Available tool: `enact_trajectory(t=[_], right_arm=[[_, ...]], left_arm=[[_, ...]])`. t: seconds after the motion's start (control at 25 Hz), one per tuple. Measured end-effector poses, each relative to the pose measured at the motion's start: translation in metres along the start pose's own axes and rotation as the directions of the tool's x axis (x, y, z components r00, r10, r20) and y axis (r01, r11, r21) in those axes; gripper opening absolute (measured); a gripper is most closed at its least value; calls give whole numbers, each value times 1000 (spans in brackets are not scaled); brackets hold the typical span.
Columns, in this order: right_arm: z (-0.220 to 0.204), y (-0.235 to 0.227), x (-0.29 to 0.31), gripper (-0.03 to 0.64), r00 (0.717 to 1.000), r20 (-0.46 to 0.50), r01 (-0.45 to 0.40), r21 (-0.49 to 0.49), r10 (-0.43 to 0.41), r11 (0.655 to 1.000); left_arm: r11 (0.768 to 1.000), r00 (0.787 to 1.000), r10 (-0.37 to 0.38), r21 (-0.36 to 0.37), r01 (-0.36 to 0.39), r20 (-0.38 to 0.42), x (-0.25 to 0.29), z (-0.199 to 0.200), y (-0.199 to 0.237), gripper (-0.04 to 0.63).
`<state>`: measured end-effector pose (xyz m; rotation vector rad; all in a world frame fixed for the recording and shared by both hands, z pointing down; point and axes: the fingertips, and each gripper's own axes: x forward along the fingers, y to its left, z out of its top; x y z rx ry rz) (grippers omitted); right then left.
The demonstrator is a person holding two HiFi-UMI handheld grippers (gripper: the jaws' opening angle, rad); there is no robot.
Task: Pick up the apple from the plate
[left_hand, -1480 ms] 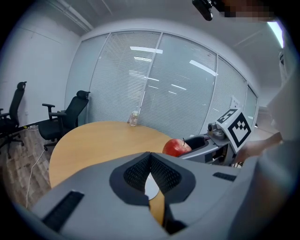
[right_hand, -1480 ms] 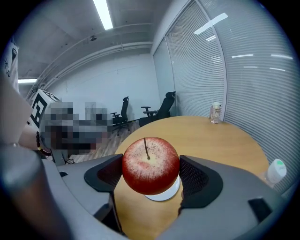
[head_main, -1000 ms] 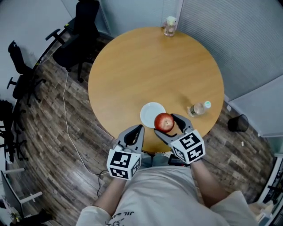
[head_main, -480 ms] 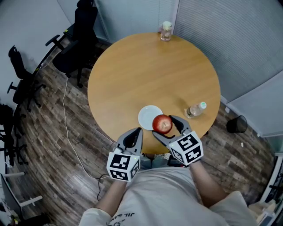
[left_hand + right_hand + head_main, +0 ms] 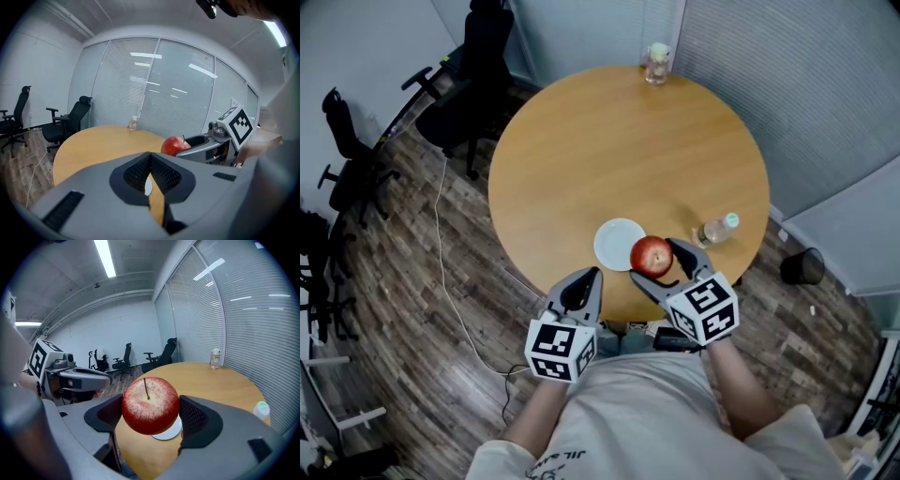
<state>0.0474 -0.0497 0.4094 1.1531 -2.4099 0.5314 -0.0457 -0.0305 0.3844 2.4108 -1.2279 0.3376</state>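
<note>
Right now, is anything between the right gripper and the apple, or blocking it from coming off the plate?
Nothing visible. The right gripper is shut on the apple, one jaw on each side, and the white plate shows below it. The left gripper is shut and empty, off to the side.

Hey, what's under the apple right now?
The apple, clamped in the right tongs, hangs above the table. Beneath it the right gripper view shows part of a white plate; the apple covers the rest of the plate there.

Glossy speckled apple [image 5: 150, 406]; smooth matt wooden table [image 5: 619, 150]; smooth plate [image 5: 617, 242]; matt grey plastic jaws
</note>
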Motion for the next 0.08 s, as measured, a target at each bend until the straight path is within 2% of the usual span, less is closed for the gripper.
enact_trajectory(t=[0.08], right_arm=[[2, 0, -1, 390, 1000, 5, 2, -2, -2, 1000]], left_arm=[[1000, 1000, 3, 1, -3, 3, -2, 0, 0, 3]])
